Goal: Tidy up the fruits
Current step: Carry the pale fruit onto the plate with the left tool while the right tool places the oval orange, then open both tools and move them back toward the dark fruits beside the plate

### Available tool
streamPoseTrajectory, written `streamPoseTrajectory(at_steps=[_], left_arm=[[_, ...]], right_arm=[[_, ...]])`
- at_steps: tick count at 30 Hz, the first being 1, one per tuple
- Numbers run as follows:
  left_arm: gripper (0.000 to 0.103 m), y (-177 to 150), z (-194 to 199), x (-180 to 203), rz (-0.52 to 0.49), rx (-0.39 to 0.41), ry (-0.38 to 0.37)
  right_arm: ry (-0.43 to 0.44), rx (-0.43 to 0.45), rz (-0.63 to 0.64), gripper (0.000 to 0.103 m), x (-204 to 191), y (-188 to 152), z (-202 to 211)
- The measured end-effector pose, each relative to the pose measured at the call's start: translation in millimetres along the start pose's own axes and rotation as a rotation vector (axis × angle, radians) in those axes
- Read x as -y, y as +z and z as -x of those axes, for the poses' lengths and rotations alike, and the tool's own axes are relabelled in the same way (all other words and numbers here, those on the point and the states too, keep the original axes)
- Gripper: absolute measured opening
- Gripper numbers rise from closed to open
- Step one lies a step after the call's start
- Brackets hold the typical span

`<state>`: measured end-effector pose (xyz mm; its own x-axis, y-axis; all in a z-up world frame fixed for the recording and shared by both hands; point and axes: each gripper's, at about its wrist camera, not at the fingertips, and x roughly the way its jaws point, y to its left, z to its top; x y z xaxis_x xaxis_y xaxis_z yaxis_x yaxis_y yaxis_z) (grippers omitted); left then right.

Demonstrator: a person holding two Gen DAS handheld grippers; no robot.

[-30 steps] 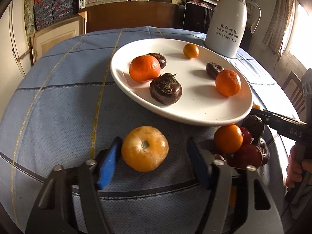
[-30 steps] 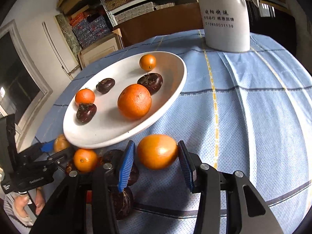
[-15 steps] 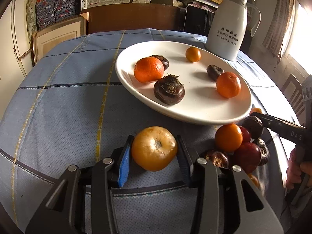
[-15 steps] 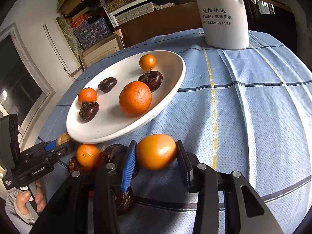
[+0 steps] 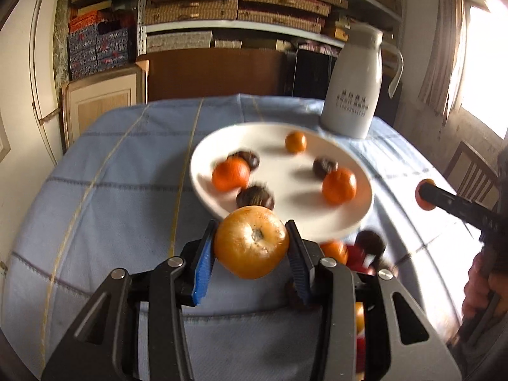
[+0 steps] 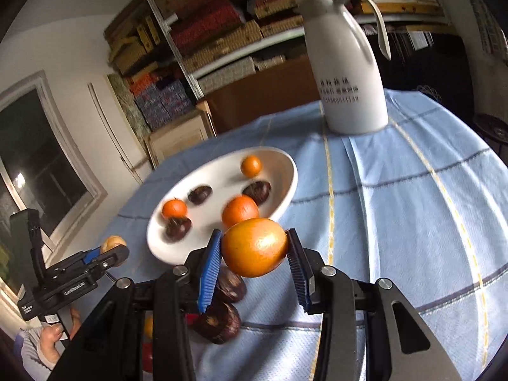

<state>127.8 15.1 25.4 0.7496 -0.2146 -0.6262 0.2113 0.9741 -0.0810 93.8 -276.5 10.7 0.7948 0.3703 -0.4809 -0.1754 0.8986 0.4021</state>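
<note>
1. Door (image 6: 47, 171) at frame left; shelves (image 5: 222, 3) across the top.
2. Blue-clothed desk (image 5: 120, 171) carries plate (image 5: 285, 219) centre, jug (image 5: 352, 85) upper right.
3. Left hand-held gripper (image 5: 250, 247) is clamped on a persimmon (image 5: 250, 241); right hand-held gripper (image 6: 254, 247) is clamped on an orange (image 6: 254, 246), both lower centre.

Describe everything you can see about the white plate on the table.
The white plate is a wide, shallow oval dish, glossy like glazed ceramic, resting flat on the blue checked tablecloth in front of the white jug. It holds three orange citrus fruits and three dark, roundish fruits, spread apart with bare white between them. More loose fruit lies on the cloth just beside its near rim. Neither tool touches it. The plate looks blurred, so fine surface detail cannot be made out.
</note>
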Motion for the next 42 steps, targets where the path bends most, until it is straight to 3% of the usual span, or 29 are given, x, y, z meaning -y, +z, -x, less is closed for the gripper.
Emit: streamPoseTrajectory(at_steps=[5, 9, 15, 20, 25, 26, 32, 42], left_arm=[[0.042, 34.3, -26.7, 16.3, -0.009, -0.016, -0.022], [0.042, 39.9, -57.4, 38.3, -0.06, -0.056, -0.039], [0.042, 32.9, -94.8, 54.9, -0.121, -0.131, -0.057], [0.042, 26.1, -111.0, 57.2, -0.146, -0.174, -0.055], [0.05, 25.7, -103.5, 56.0, -0.144, -0.148, -0.052], [0.054, 25.8, -99.1, 53.9, -0.137, -0.138, -0.051], [0.058, 19.8, -64.8, 37.2, -0.087, -0.084, -0.037], [0.071, -23.7, -10.5, -1.8, 0.046, -0.057, 0.006]], right_arm=[[0.026, -0.02, 0.018, 0.041, -14.8, 39.1, -24.0], [0.017, -0.06, 0.048, 0.041, -26.0, 59.0, -63.2], [-0.021, -0.184, 0.085, 0.041, -33.1, 62.3, -130.7], [-0.024, -0.238, 0.097, 0.042, -36.4, 58.9, -154.7], [-0.012, -0.2, 0.095, 0.043, -35.9, 64.6, -140.2], [-0.007, -0.186, 0.094, 0.043, -35.9, 66.3, -133.0], [-0.008, -0.104, 0.106, 0.044, -37.3, 59.5, -82.3], [-0.033, -0.106, 0.115, 0.044, -27.2, -15.6, -20.3]])
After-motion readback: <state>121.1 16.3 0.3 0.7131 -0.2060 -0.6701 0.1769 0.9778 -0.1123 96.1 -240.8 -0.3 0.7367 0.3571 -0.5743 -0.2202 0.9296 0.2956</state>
